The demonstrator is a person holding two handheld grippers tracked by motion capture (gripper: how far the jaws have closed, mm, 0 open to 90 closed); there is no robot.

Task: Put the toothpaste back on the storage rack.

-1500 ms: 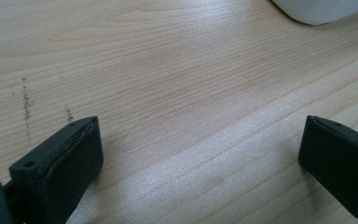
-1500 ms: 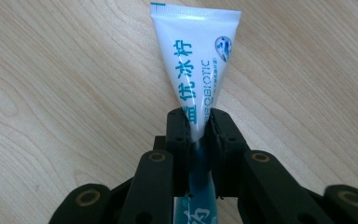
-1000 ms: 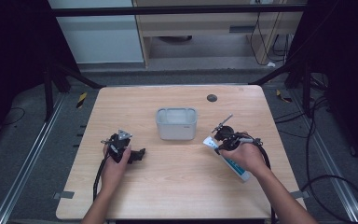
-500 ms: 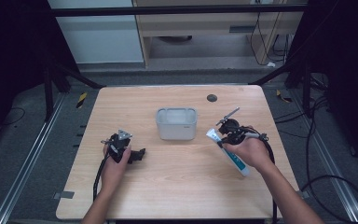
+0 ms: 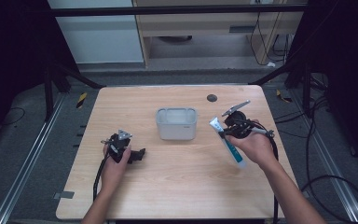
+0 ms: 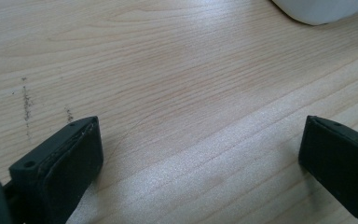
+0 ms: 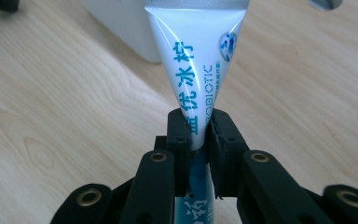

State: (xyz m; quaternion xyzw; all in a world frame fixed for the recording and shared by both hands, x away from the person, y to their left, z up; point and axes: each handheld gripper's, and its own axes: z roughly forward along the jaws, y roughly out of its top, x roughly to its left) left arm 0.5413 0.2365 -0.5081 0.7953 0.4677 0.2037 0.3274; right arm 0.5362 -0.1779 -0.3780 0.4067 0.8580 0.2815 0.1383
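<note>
Your right gripper (image 7: 199, 135) is clamped tight across the middle of the toothpaste tube (image 7: 196, 60), whose long axis runs straight out ahead of the jaws, flat crimped end leading. The white bin (image 5: 176, 123) lies just beyond and to the left of that leading end, probably where the tube goes. Your left gripper (image 6: 200, 154) rests wide open, holding nothing, farther from the tube.

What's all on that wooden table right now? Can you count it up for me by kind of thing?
Hand-held grippers: 2, the left gripper open and the right gripper shut on the tube
Toothpaste tube, white and blue: 1
Pale grey box: 1
Small dark round disc near the far edge: 1
Total: 5
</note>
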